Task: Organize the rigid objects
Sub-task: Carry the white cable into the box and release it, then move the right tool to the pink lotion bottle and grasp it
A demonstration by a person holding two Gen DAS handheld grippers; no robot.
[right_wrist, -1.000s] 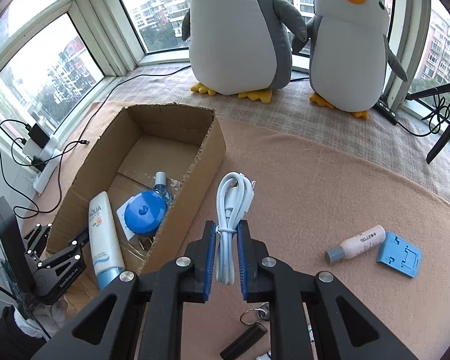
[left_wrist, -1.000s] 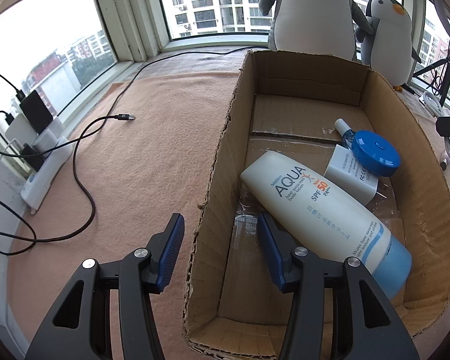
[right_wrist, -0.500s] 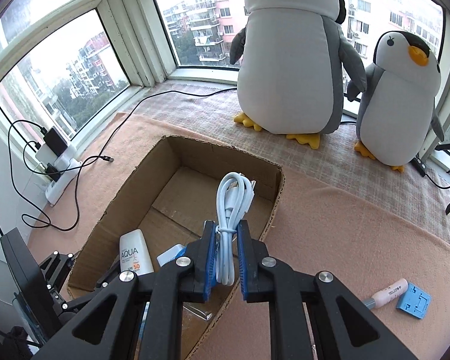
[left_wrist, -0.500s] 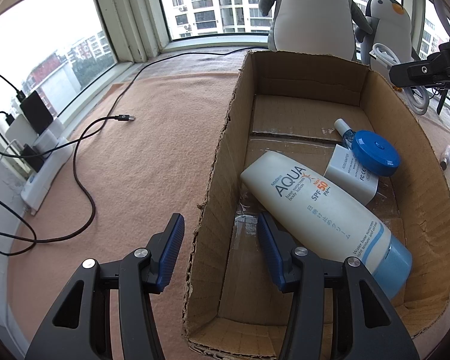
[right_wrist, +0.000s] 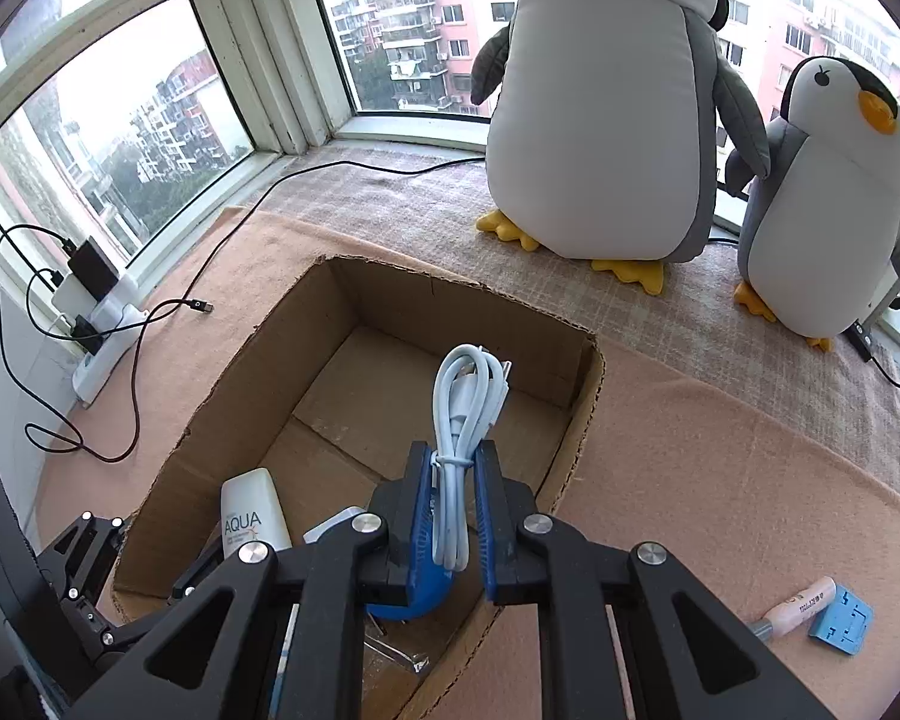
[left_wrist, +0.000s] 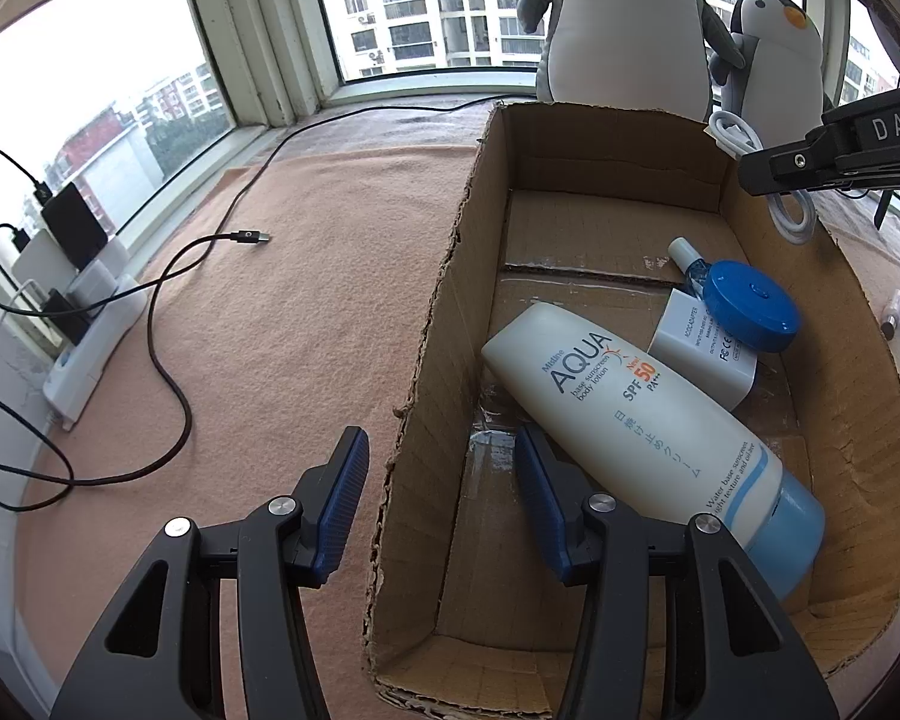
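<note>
A white cable is held above the box by the closed right tongs; the left tongs are spread astride its wall; "AQUA SPF 50" is read on the tube inside

"AQUA", "SPF 50" on sunscreen tube, "DAS" on black bar

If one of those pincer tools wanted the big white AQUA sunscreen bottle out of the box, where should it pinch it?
Probably across the white middle of the AQUA bottle, coming down from above. It lies slanted in the cardboard box, its broad printed face up and both long sides showing. The blue cap end sits close to the box wall, and the white adapter crowds the upper right side, so mid-body looks the most open.
</note>
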